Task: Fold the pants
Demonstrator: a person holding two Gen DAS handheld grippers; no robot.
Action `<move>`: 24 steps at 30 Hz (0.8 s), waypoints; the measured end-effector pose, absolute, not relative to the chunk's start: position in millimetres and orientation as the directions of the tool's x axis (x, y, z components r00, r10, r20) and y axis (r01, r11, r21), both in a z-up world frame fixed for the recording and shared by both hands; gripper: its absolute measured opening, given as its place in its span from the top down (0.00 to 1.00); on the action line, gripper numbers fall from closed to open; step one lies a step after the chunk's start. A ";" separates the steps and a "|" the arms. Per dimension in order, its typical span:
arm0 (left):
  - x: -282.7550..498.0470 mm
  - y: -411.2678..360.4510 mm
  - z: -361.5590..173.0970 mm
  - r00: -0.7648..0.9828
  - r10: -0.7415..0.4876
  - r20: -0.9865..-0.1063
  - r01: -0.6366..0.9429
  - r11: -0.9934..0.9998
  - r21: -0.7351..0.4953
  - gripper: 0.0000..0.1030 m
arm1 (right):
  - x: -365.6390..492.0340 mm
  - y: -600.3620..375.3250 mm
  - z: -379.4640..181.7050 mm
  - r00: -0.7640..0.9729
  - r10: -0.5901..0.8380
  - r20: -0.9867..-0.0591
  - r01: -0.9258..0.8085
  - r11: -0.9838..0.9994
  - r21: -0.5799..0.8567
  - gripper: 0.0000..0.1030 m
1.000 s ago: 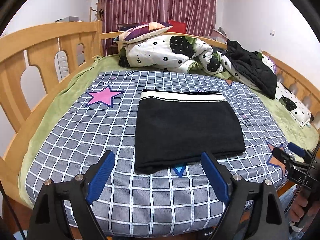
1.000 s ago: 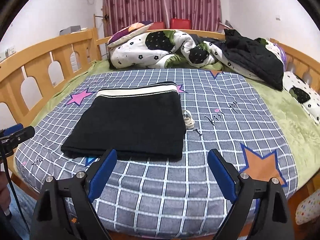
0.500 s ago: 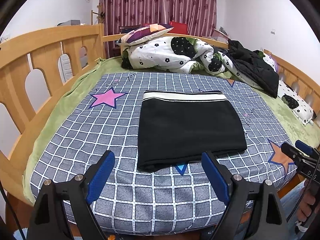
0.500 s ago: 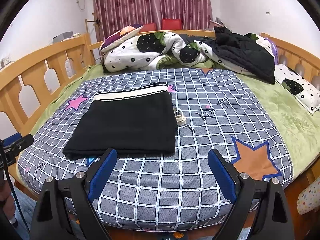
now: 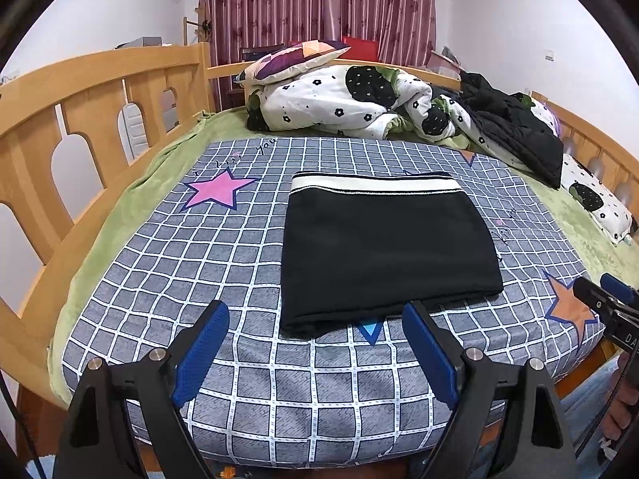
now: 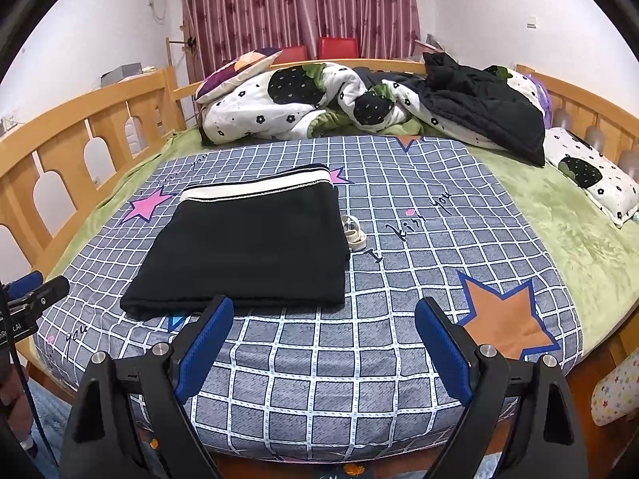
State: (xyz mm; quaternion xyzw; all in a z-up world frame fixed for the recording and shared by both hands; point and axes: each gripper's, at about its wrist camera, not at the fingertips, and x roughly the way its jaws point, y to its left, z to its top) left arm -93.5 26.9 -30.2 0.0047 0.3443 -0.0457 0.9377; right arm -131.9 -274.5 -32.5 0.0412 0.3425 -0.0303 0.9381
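Note:
The black pants [image 5: 383, 247] lie folded into a flat rectangle on the grey checked sheet [image 5: 167, 263], white waistband at the far edge. They also show in the right wrist view [image 6: 247, 247]. My left gripper [image 5: 315, 327] is open and empty, held off the bed's front edge, just short of the pants' near edge. My right gripper [image 6: 323, 331] is open and empty, also off the front edge, to the right of the pants. A white drawstring [image 6: 353, 233] lies beside the pants' right edge.
A crumpled floral duvet [image 5: 343, 103], a pillow [image 5: 295, 58] and a black jacket [image 5: 515, 131] are piled at the bed's far end. Wooden rails [image 5: 80, 119] run along the left and right sides. A spotted pillow [image 6: 591, 175] lies at the right.
Both grippers have pulled back and risen away from the bed, so the pants look farther off. The pants have not moved. Both grippers stay open.

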 end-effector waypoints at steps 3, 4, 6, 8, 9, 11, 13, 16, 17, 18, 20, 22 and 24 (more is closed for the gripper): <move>-92.9 27.0 -31.5 0.756 -0.085 -0.650 0.092 0.995 -0.023 0.15 | -130.9 -274.3 -33.9 0.756 -0.038 -0.654 0.090 0.995 0.047 0.12; -93.1 26.9 -31.5 0.756 -0.086 -0.649 0.094 0.995 -0.023 0.15 | -130.5 -274.7 -33.9 0.755 -0.036 -0.654 0.089 0.995 0.048 0.12; -93.8 26.4 -31.0 0.757 -0.086 -0.647 0.096 0.995 -0.021 0.15 | -130.9 -275.0 -33.7 0.755 -0.035 -0.654 0.087 0.995 0.048 0.12; -94.1 26.2 -30.9 0.758 -0.088 -0.646 0.098 0.995 -0.020 0.15 | -131.0 -275.1 -33.9 0.756 -0.037 -0.654 0.088 0.995 0.046 0.12; -94.1 26.1 -31.0 0.758 -0.087 -0.646 0.098 0.995 -0.019 0.15 | -131.0 -275.1 -34.0 0.756 -0.036 -0.654 0.087 0.995 0.046 0.12; -94.6 25.8 -31.0 0.758 -0.086 -0.647 0.097 0.995 -0.018 0.15 | -131.0 -274.6 -33.9 0.754 -0.039 -0.655 0.090 0.995 0.044 0.12; -94.6 25.0 -30.9 0.759 -0.083 -0.646 0.095 0.995 -0.016 0.15 | -131.8 -275.4 -33.8 0.755 -0.040 -0.654 0.089 0.995 0.042 0.12; -94.6 24.8 -31.1 0.759 -0.083 -0.646 0.094 0.995 -0.016 0.15 | -131.8 -275.6 -33.6 0.755 -0.041 -0.655 0.089 0.995 0.041 0.12; -94.6 24.9 -31.1 0.759 -0.082 -0.646 0.094 0.995 -0.016 0.15 | -132.0 -275.8 -33.5 0.755 -0.040 -0.654 0.090 0.995 0.043 0.12; -94.6 25.2 -31.2 0.759 -0.083 -0.646 0.095 0.995 -0.016 0.15 | -132.1 -275.8 -33.4 0.756 -0.041 -0.654 0.091 0.995 0.043 0.12; -94.7 25.1 -31.3 0.759 -0.083 -0.646 0.095 0.995 -0.016 0.15 | -131.8 -277.6 -33.6 0.755 -0.042 -0.655 0.093 0.995 0.044 0.12; -94.6 24.9 -31.3 0.758 -0.082 -0.647 0.095 0.995 -0.014 0.15 | -131.4 -279.6 -33.7 0.755 -0.040 -0.655 0.092 0.995 0.046 0.12; -94.3 25.9 -31.4 0.758 -0.082 -0.647 0.097 0.995 -0.013 0.15 | -131.5 -280.0 -33.5 0.755 -0.039 -0.654 0.091 0.995 0.045 0.12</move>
